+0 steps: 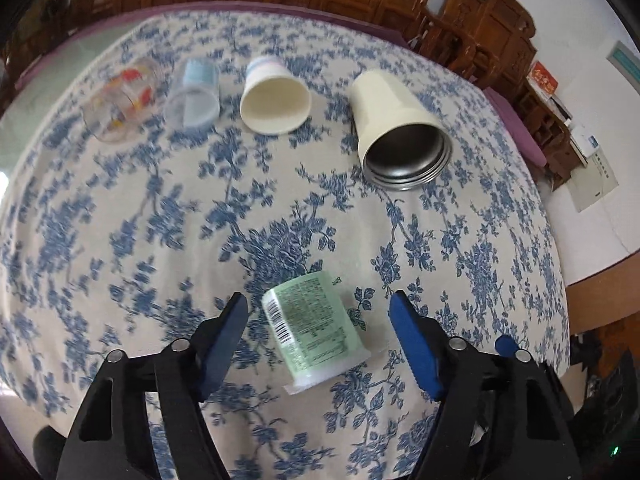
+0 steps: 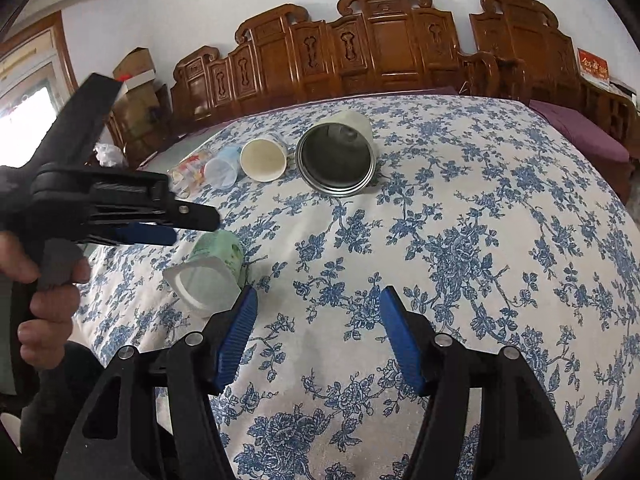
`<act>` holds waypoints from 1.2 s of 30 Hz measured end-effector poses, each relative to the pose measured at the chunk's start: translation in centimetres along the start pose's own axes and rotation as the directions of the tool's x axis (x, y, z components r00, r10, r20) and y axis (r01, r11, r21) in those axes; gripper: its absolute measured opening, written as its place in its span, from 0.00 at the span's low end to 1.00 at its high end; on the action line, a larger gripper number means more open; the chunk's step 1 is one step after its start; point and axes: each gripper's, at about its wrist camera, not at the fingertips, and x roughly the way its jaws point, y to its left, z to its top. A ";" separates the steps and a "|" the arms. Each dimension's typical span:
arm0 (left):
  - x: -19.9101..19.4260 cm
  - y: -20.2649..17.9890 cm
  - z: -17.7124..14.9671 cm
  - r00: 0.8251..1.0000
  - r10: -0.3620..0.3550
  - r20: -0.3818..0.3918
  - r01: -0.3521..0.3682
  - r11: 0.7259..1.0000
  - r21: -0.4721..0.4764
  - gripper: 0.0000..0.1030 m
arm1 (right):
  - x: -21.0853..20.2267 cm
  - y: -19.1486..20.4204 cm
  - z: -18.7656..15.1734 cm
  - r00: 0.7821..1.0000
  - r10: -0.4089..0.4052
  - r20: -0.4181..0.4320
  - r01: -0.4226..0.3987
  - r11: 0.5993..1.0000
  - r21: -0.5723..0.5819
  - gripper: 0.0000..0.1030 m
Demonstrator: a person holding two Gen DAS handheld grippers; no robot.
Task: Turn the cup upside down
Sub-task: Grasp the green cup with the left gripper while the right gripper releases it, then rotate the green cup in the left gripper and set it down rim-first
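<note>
Green-labelled plastic cup [image 1: 314,326] lying on its side on the floral tablecloth [image 1: 160,220], barcode up, white rim nearest, left gripper [image 1: 318,312] spread wide around the cup without touching, right gripper [image 2: 314,308] spread, empty, just beside the cup

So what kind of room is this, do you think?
Probably a home living or dining room: carved wooden chairs line the wall behind a table with a floral tablecloth, where cups lie tipped over.

Five cups lie on their sides: one green plastic yogurt cup [image 1: 316,328], low in the frame, and four across the top: one clear glass with red pictures [image 1: 120,100], one see-through blue plastic cup [image 1: 194,94], one white paper cup [image 1: 274,96], one cream metal tumbler [image 1: 396,124].
</note>
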 end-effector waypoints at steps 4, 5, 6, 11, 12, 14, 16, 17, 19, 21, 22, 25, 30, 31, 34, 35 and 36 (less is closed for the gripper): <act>1.3 0.2 0.2 0.999 -0.009 -0.050 0.008 0.999 -0.038 0.63 | 0.2 0.6 -0.1 1.000 0.016 -0.005 -0.016 1.000 -0.008 0.64; 1.5 0.3 0.2 0.998 -0.007 -0.061 0.004 0.999 -0.046 0.63 | 0.1 0.8 -0.2 1.000 0.018 -0.002 -0.018 1.000 -0.016 0.64; 1.7 0.4 0.2 0.997 0.003 -0.072 -0.007 0.998 -0.055 0.63 | 0.1 1.0 -0.1 1.000 0.020 -0.001 -0.020 1.000 -0.022 0.64; 2.7 0.3 0.6 0.994 0.021 -0.105 -0.027 0.998 -0.057 0.63 | 0.3 1.7 -0.1 1.000 0.030 -0.001 -0.030 0.999 -0.038 0.64; 3.0 0.3 0.7 0.993 0.017 -0.120 -0.025 0.998 -0.063 0.63 | 0.3 1.6 -0.1 1.000 0.030 -0.001 -0.030 0.999 -0.037 0.64; 3.4 0.3 1.0 0.990 -0.001 -0.142 -0.011 0.997 -0.078 0.63 | 0.3 1.6 -0.2 1.000 0.030 -0.004 -0.030 0.999 -0.033 0.64; 3.7 0.1 1.1 0.987 0.000 -0.158 -0.012 0.997 -0.075 0.63 | 0.4 1.3 -0.2 0.999 0.034 -0.006 -0.034 0.999 -0.022 0.64; 3.9 0.0 1.2 0.987 0.009 -0.159 -0.020 0.997 -0.069 0.63 | 0.4 1.3 -0.2 0.999 0.034 -0.006 -0.034 0.999 -0.019 0.64; 4.2 -0.2 1.3 0.986 0.034 -0.161 -0.043 0.998 -0.053 0.59 | 0.4 1.1 -0.2 0.999 0.033 -0.006 -0.034 0.999 -0.017 0.64; 4.7 -0.4 1.5 0.984 0.050 -0.168 -0.058 0.997 -0.046 0.47 | 0.5 1.1 -0.2 0.999 0.036 -0.007 -0.036 0.999 -0.016 0.64; 4.8 -0.3 1.6 0.984 0.050 -0.171 -0.058 0.997 -0.045 0.47 | 0.5 1.2 -0.2 0.999 0.036 -0.008 -0.036 0.999 -0.018 0.64; 4.8 -0.6 2.0 0.987 0.058 -0.150 -0.061 0.998 -0.018 0.46 | 0.6 1.2 -0.3 0.999 0.038 -0.010 -0.038 0.999 -0.020 0.64; 3.7 -1.1 2.9 0.995 0.067 -0.079 -0.064 0.997 0.033 0.46 | 0.8 1.0 -0.3 0.999 0.042 -0.016 -0.042 0.999 -0.012 0.64; 3.6 -1.2 3.1 0.995 0.074 -0.063 -0.071 0.996 0.050 0.46 | 0.9 1.0 -0.3 0.999 0.043 -0.018 -0.043 0.999 -0.011 0.64; 3.1 -1.0 3.7 0.995 0.096 -0.003 -0.095 0.992 0.084 0.46 | 1.0 0.9 -0.4 0.999 0.045 -0.022 -0.045 0.999 -0.009 0.64; 3.0 -0.9 3.9 0.995 0.100 0.015 -0.101 0.991 0.092 0.46 | 1.1 1.0 -0.4 0.999 0.045 -0.024 -0.045 0.999 -0.009 0.64; 3.0 -0.7 4.3 0.995 0.097 0.032 -0.100 0.990 0.096 0.46 | 1.2 1.0 -0.4 0.999 0.045 -0.025 -0.045 0.999 -0.009 0.64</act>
